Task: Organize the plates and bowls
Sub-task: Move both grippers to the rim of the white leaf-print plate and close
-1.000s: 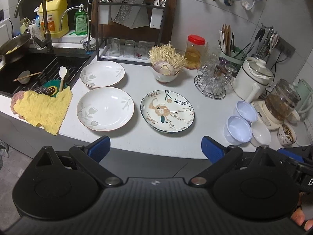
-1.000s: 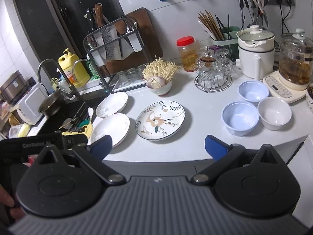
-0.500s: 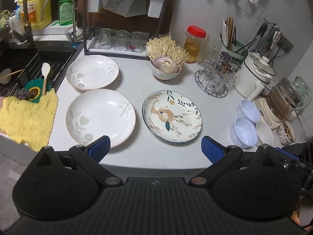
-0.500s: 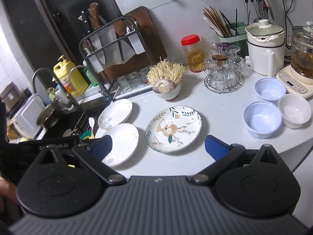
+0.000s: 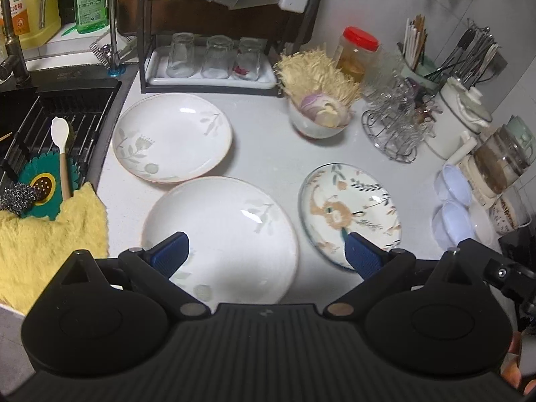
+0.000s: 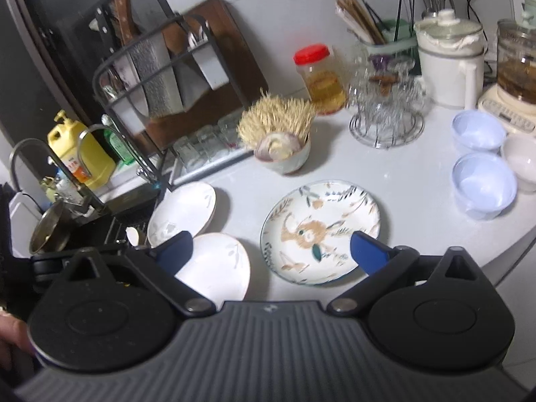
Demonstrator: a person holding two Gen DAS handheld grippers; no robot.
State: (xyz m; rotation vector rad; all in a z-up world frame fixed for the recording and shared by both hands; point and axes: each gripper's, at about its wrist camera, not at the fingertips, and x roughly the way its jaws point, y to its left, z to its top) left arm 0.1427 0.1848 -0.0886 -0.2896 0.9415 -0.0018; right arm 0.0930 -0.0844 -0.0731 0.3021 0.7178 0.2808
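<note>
From my left wrist view, the left claw [image 5: 264,251] hangs released over the near white plate [image 5: 219,238] — a second white plate [image 5: 172,137] lies behind it, the patterned plate [image 5: 350,212] to its right on the table [image 5: 268,157]. From my right wrist view, the right claw [image 6: 269,251] gapes, empty, above the patterned plate [image 6: 320,231]; two lilac bowls [image 6: 484,184] sit well right.

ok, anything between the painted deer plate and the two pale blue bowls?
No, bare white countertop separates the round deer-painted plate from the two pale blue plastic bowls. The right wrist view shows this best; the left wrist view agrees.
</note>
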